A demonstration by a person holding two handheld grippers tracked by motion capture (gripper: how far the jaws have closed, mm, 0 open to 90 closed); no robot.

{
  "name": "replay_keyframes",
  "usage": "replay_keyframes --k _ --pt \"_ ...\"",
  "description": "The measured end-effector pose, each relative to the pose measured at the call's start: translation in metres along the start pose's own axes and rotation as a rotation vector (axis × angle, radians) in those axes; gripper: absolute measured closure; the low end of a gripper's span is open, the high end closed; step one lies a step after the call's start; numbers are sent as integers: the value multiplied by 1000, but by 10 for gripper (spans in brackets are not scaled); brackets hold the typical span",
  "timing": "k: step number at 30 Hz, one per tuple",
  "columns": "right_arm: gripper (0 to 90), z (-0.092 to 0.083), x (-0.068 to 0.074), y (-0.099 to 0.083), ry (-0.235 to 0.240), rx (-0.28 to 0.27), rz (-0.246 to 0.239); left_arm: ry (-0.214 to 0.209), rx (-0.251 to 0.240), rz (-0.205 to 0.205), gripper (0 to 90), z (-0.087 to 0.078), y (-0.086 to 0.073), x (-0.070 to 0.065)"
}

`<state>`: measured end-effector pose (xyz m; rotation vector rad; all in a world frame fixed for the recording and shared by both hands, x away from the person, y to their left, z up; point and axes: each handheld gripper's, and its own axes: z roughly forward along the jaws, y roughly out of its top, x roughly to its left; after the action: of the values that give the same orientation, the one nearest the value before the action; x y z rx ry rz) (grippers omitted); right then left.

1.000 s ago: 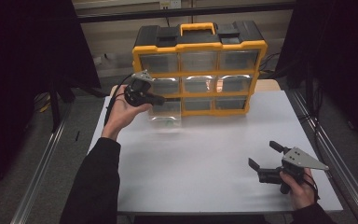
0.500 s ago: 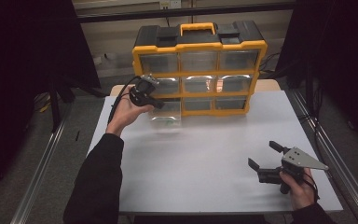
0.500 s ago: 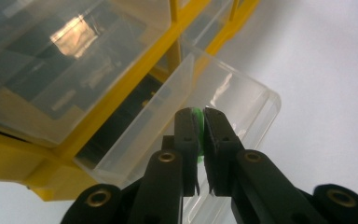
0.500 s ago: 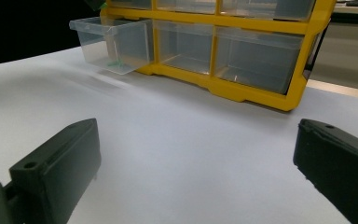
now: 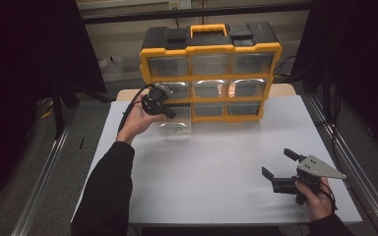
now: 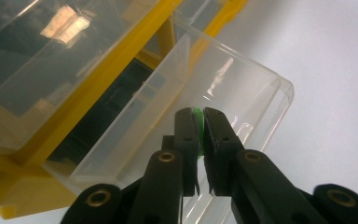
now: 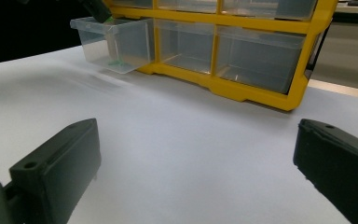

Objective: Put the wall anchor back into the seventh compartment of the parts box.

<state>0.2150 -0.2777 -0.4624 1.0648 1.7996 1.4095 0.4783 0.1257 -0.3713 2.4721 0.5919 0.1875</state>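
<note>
Green piece (image 6: 197,122), small and too hidden to name, sits clamped between the left gripper's (image 6: 198,128) fingers (image 6: 185,140), directly above the pulled-out clear drawer (image 6: 233,100) at the near left foot of the yellow organiser (image 5: 210,73). Drawer opening lies straight below, so releasing there should land the piece inside. Right gripper (image 5: 280,169), fingers spread and empty, rests well apart at the worktop's (image 5: 216,162) near right.
</note>
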Motion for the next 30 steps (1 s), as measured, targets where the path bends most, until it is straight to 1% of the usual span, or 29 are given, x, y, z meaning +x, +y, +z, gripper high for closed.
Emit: replay_keyframes --k 1,2,3,4,5,6,7,8,9,10,11,13,14,15,16,17,18,19,20,21,22,24,26,27,28,29,30 --pt "5 0 0 0 1 0 0 2 -5 -3 848 2 0 0" --pt "5 0 0 0 0 0 -3 6 -15 -15 848 3 -1 1" --pt "5 0 0 0 -1 1 -3 8 5 -6 848 4 -2 1" --pt "5 0 0 0 0 1 -3 11 15 -21 847 5 -3 1" --pt "5 0 0 0 -1 0 -4 2 23 -1 848 6 -3 2" --pt "5 0 0 0 1 3 -5 6 9 -16 848 8 -4 1" --pt "5 0 0 0 2 2 -6 6 30 -7 847 7 -4 3" --pt "5 0 0 0 3 1 -5 8 27 -7 848 8 -5 3" --pt "5 0 0 0 3 1 -7 1 25 -23 847 10 -6 3" --pt "5 0 0 0 4 2 -7 4 20 -25 847 11 -7 3" --pt "5 0 0 0 4 2 -6 6 19 -48 847 12 -8 3" --pt "5 1 0 0 3 1 -6 7 9 -37 847 14 -8 3" --pt "5 1 0 0 3 1 -5 12 26 -39 847 13 -7 2" --pt "5 1 0 0 3 2 -4 11 22 -32 847 13 -7 1" --pt "5 1 0 0 3 2 -4 11 46 -9 847 12 -6 2" --pt "5 1 0 0 3 1 -4 12 33 -25 847 14 -6 1" --pt "5 1 0 0 3 2 -7 15 36 -42 847 16 -6 0" --pt "5 1 0 0 3 1 -7 18 57 -11 847 16 -6 3" --pt "5 0 0 0 4 1 -5 13 60 -11 846 16 -7 3" --pt "5 0 0 0 3 1 -4 10 57 -23 846 17 -7 3" --pt "5 0 0 0 3 1 -3 7 52 -26 846 18 -8 3" --pt "5 0 0 0 0 1 -3 8 65 -20 846 20 -7 3" --pt "4 0 0 0 2 2 -3 20 69 -15 845 22 -5 3" --pt "5 0 0 0 2 1 -2 11 73 -12 845 23 -5 3" --pt "5 0 0 0 1 1 -3 14 55 -37 845 25 -5 1" --pt "5 0 0 0 1 0 -2 10 72 -16 844 25 -5 3" --pt "4 0 0 0 2 0 -1 7 70 -15 844 26 -5 4"
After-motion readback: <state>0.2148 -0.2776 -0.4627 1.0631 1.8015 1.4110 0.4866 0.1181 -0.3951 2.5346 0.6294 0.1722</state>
